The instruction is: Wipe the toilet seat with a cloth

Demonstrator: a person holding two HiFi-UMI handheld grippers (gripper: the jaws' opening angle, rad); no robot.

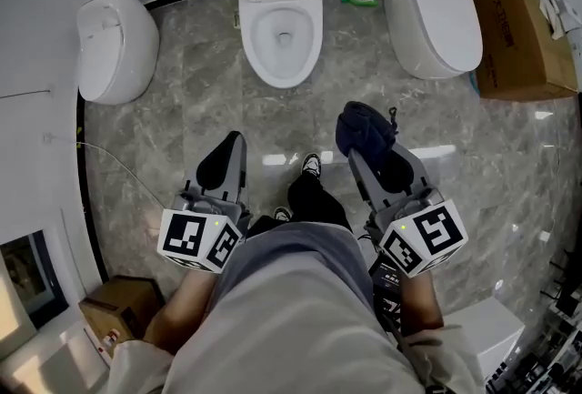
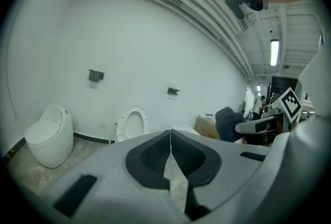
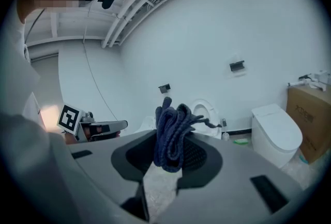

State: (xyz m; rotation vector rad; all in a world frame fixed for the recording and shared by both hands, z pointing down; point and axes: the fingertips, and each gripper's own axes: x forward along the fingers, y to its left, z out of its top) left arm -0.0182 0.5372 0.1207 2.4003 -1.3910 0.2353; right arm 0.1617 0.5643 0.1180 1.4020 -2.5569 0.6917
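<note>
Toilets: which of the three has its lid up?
The middle toilet, straight ahead: lid raised, bowl visible. The left toilet and the right toilet are both closed.

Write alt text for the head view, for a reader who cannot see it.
Looking down, a person faces an open white toilet on a grey floor; their right hand-held gripper clamps a dark blue cloth, their left hand-held gripper is shut and empty. The left toilet and right toilet beside it are closed.
</note>
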